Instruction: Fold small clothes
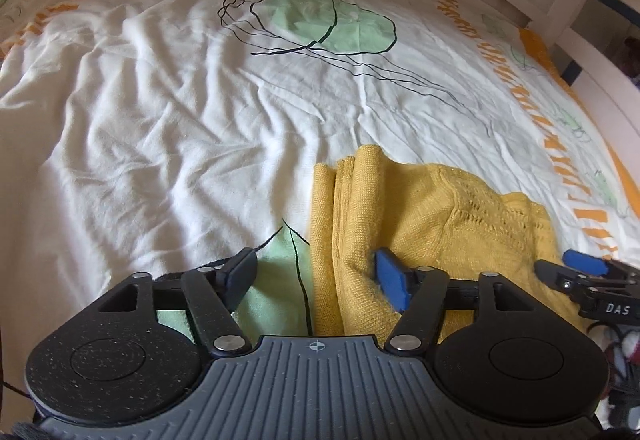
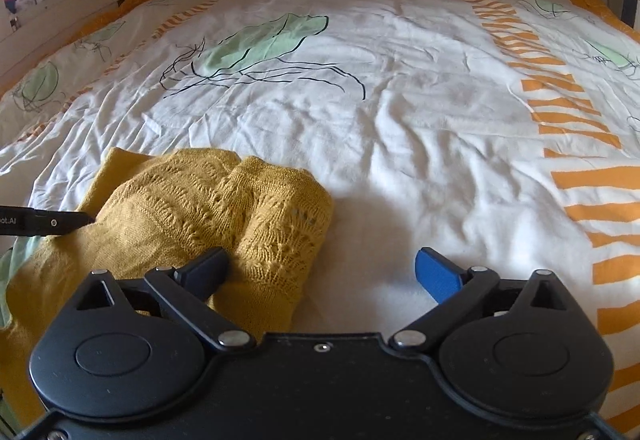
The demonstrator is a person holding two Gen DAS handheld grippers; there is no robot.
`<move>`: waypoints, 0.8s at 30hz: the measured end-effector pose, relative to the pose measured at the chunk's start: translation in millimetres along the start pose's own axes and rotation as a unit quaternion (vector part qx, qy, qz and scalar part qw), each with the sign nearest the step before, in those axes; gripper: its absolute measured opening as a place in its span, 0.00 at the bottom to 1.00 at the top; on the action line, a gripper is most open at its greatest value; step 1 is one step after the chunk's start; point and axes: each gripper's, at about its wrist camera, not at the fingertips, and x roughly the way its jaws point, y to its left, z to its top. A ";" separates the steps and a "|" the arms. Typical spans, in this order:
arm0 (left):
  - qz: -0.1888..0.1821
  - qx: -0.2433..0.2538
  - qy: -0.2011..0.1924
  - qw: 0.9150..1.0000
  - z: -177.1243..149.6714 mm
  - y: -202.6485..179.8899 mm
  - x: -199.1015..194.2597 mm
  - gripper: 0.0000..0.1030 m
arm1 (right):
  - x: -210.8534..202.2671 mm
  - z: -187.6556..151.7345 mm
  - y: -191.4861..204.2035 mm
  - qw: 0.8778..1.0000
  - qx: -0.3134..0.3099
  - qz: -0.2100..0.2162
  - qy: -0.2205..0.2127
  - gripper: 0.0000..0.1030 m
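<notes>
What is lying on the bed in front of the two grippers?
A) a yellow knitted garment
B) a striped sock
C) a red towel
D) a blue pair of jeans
A: a yellow knitted garment with a lacy pattern lies bunched on the white printed bedcover, just ahead of both grippers.

Yellow openwork knit (image 2: pixel 224 208), creased cotton bedcover (image 2: pixel 400 144)
</notes>
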 end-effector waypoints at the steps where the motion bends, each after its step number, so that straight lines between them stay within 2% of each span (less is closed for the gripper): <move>1: -0.008 -0.007 0.001 1.000 -0.4 2.0 -2.3 0.68 | -1.8 -0.1 -1.1 1.000 0.004 -0.002 -0.003 0.99; 5: -0.019 -0.017 0.002 1.000 -4.9 4.9 -15.7 0.78 | -17.1 2.4 -0.5 1.000 0.001 -0.010 -0.028 0.99; 8: -0.005 -0.011 -0.013 1.000 -10.2 3.2 -32.9 0.85 | -34.3 3.9 2.7 0.998 0.005 -0.008 -0.057 0.99; 10: 0.012 -0.010 -0.024 1.000 -12.3 1.2 -45.7 0.94 | -46.7 5.0 6.8 0.997 0.015 -0.004 -0.072 0.99; 15: 0.032 0.014 -0.044 0.998 -15.4 -13.3 -76.4 0.94 | -75.9 -4.8 23.2 0.995 0.055 -0.005 -0.088 1.00; 19: 0.042 0.046 -0.052 0.997 -22.8 -33.9 -99.8 0.94 | -94.2 -21.4 36.3 0.994 0.084 0.002 -0.075 1.00; 24: 0.067 0.073 -0.063 0.993 -33.9 -58.5 -122.7 0.93 | -123.1 -37.1 51.9 0.994 0.076 0.013 -0.080 0.99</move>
